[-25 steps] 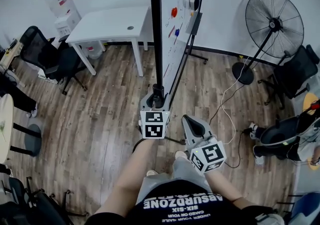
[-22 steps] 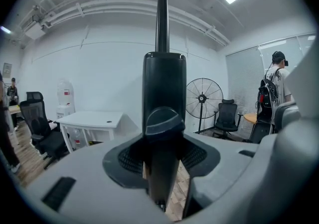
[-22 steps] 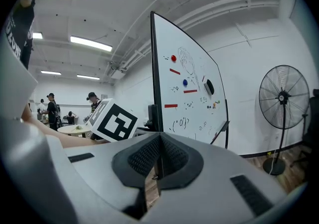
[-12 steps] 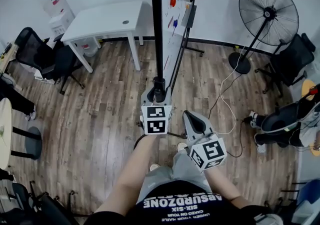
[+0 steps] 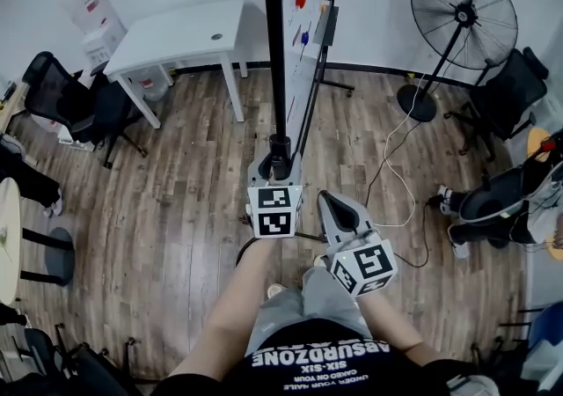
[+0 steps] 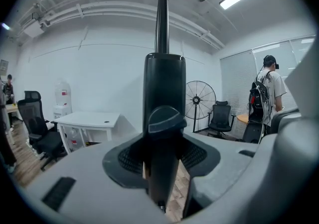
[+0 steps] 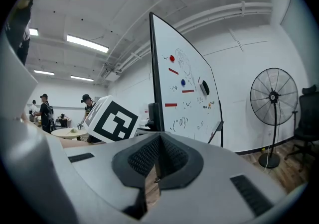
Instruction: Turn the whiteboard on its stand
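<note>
The tall whiteboard (image 5: 297, 60) on its black metal stand is in the middle of the room. The white square table (image 5: 180, 33) stands left of it, by the back wall. The big round black fan (image 5: 462, 11) stands right of it. The grey left gripper (image 5: 278, 157) is clamped on the board's near edge. The grey right gripper (image 5: 332, 202) is just beside it, on the right.

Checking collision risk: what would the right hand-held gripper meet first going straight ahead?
Probably the white whiteboard's marked face, close beside its black frame edge; depth is unclear, so tentative.

The black shirt (image 5: 310, 364) reads, upside down, "ABSURDZONE" with "SIX-SIX"; the smaller lines are unclear.
</note>
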`<state>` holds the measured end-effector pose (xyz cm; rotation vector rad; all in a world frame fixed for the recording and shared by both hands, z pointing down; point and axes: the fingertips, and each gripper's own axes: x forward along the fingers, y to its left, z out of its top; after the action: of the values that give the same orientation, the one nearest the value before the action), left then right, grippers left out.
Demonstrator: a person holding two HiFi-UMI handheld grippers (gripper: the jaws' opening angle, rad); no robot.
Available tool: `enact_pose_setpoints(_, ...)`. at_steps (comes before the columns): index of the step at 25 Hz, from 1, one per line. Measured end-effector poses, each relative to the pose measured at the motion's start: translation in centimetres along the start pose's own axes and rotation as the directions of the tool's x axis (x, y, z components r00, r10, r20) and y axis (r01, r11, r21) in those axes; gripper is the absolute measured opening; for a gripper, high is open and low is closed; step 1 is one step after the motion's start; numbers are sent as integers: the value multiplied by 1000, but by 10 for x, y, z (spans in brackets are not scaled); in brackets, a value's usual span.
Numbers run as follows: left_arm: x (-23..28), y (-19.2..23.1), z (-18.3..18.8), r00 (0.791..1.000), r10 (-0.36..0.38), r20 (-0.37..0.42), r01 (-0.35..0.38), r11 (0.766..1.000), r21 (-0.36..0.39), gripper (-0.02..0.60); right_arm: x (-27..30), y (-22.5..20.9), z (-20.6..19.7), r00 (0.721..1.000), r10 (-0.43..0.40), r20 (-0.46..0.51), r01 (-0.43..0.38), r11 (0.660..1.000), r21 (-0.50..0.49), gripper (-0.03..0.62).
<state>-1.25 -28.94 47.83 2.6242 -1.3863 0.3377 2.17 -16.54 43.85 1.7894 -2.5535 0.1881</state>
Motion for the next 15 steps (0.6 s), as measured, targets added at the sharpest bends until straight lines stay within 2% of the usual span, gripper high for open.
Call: enact_pose_setpoints(15, -40, -8, -7, 1000, 13, 25, -13, 1000, 3, 186, -17, 4, 7, 1000, 17, 6, -17, 1000, 0, -2)
